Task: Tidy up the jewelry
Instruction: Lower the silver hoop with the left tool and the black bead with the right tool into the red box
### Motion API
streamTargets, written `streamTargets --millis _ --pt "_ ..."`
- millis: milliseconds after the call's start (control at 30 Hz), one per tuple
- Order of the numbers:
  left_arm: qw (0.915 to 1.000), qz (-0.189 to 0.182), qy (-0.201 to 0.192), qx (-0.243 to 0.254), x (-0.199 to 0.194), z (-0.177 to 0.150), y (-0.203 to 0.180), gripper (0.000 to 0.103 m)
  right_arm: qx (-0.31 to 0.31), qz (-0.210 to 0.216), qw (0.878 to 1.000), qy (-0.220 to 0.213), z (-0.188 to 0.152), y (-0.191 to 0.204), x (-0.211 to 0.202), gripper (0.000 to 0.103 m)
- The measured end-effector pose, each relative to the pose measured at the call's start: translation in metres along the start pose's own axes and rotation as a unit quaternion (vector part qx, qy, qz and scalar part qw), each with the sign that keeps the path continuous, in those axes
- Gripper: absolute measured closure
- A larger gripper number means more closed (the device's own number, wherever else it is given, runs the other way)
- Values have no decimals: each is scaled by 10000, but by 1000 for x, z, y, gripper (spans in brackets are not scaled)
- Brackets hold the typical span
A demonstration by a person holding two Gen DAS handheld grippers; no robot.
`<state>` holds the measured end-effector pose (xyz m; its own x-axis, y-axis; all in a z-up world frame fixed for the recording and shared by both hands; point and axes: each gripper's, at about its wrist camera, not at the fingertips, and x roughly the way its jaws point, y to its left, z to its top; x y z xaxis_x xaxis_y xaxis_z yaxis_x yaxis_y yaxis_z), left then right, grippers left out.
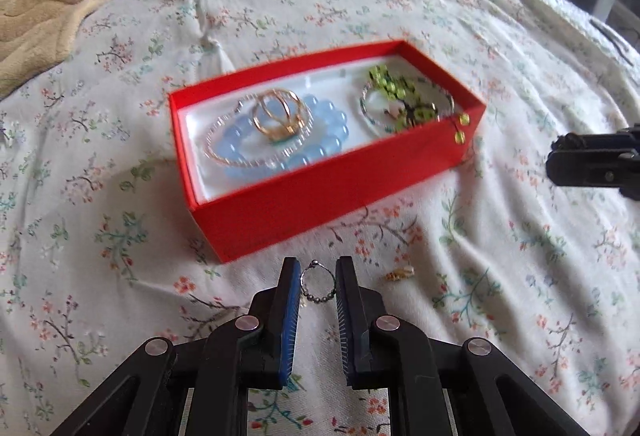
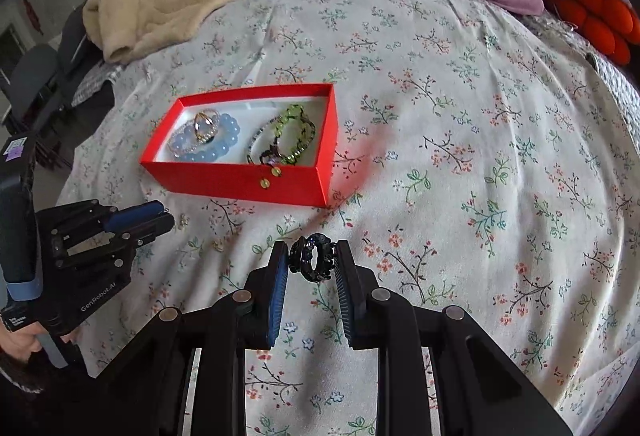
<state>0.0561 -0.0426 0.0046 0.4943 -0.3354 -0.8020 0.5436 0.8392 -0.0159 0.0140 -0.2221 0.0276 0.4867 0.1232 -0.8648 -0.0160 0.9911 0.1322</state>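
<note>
We hold a light, thin ring (image 1: 317,283) clamped in the left hand-held gripper (image 1: 318,278); the right hand-held gripper (image 2: 313,256) pinches a stiff dark beaded ring (image 2: 312,258) across its band.

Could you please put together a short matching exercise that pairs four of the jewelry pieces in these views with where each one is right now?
Things:
1. blue bead bracelet
2. green bead bracelet
3. silver ring
4. dark beaded bracelet

Places:
A. between the fingers of the right tool
B. right-hand part of the red box, with two beads hanging over the front wall
C. between the fingers of the left tool
D. left-hand part of the red box, under a gold ring

Pairs: 1-D, 2-B, 3-C, 4-A
</note>
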Motion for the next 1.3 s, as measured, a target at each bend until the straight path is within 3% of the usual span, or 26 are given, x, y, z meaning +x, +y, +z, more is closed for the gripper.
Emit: streamTargets --millis 400,867,1167,1300 --pt "9988 23 -389 -293 -19 43 17 90 109 254 9993 -261 51 27 5 78" --pt "9975 -65 -309 -638 17 63 27 89 485 353 9980 -211 83 26 42 78" --pt "9984 13 -228 -525 25 63 22 87 586 381 9974 -188 87 16 50 77" --pt "9985 59 -189 -506 24 63 22 71 635 475 9967 -149 87 12 47 73"
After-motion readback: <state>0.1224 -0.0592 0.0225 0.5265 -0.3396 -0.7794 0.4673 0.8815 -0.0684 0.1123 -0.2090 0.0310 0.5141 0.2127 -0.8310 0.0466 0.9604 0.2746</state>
